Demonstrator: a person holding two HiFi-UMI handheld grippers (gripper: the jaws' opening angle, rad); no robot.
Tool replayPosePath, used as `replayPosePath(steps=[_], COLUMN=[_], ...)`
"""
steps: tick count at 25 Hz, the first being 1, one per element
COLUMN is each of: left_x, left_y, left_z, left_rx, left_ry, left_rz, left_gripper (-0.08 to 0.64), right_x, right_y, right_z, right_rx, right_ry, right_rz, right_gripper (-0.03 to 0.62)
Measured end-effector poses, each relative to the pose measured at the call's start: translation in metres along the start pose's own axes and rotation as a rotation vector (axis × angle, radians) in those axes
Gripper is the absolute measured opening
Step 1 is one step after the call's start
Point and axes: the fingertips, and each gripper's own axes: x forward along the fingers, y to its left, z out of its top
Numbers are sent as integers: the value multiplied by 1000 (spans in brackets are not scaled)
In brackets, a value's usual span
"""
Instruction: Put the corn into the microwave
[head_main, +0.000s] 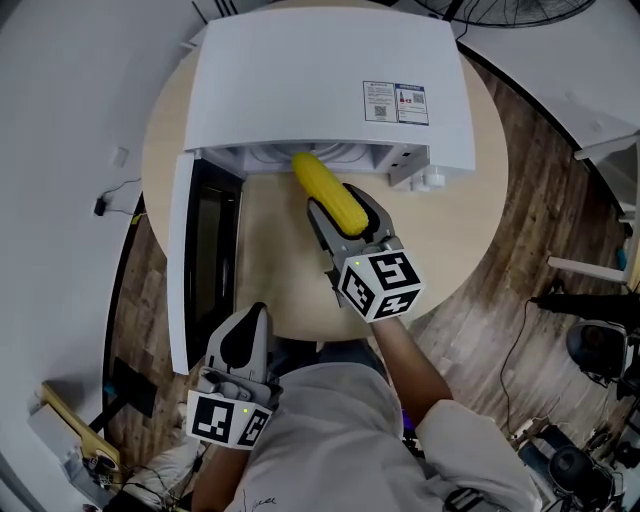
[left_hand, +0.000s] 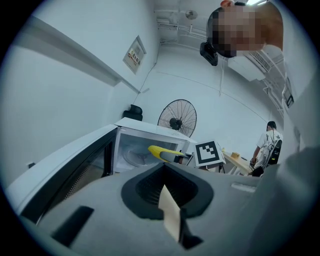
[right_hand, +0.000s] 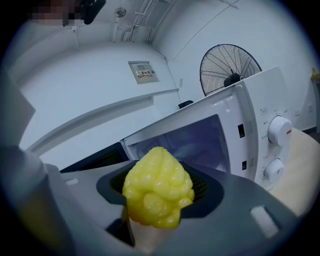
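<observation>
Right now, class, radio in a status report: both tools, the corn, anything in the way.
Right tool shut on corn, its tip at the microwave mouth. Left tool shut, empty, held back. Door wide open, nothing in the way.

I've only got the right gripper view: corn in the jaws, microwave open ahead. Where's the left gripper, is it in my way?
Observer: No. The head view has the left gripper low at the near edge of the table, beside the free end of the open door.
Operator: How close is the corn to the cavity?
Observer: From above, the corn has its tip right at the mouth of the microwave, under the front edge of its top.
Operator: Anything inside?
Observer: The left gripper view shows a round turntable, bare where I can see it.
</observation>
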Motion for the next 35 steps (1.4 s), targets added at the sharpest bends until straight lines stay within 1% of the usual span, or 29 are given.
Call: replayPosePath(steps=[7,15,23,35], left_x=[0,-3,-8,-11], left_y=[-5,-7,0,7], left_z=[-6,-9,-15,-15], left_rx=[25,16,13,20], left_ry=[15,17,35,44], left_rz=[-12,-29,-22,-6], left_gripper=[-2,-2,-2,-2], right_x=[26,50,77,111], right_y=[-15,-33,-50,-63], right_z=[-11,-14,-20,-34], right_rx=[-5,-26,-42,-116], right_ry=[18,24,54,98], right_rz=[-37,-91,-127,-163], right_gripper=[262,262,262,262])
